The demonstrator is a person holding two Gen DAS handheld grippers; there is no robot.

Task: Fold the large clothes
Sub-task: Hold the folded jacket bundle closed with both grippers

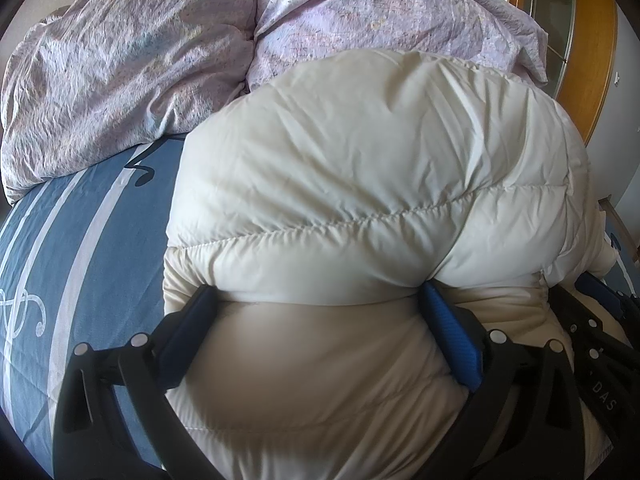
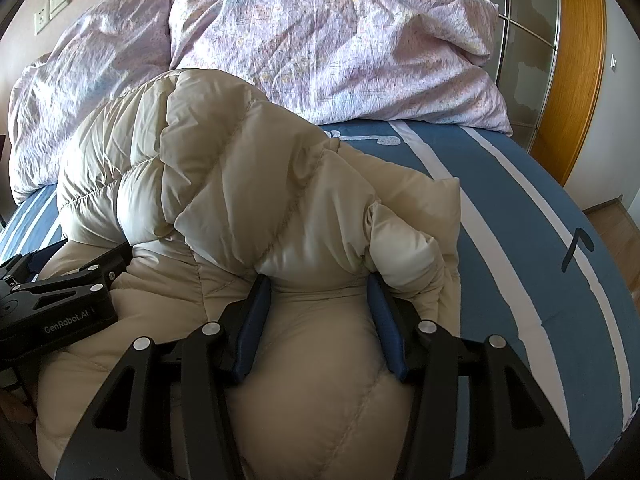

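Both views are lit by soft daylight; sheen is seen on the lilac duvet [image 1: 120, 60] toward ten o'clock. Strong fisheye bending and dark vignetting are found at every corner. The cream jacket [image 2: 248, 184] is blurred near six o'clock, where shadow is cast.

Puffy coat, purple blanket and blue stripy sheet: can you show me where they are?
puffy coat [image 1: 360, 160], left wrist view, on its big top bulge.
purple blanket [image 2: 340, 48], right wrist view, on its crumpled middle.
blue stripy sheet [image 2: 520, 240], right wrist view, on a bare blue part beside the coat.
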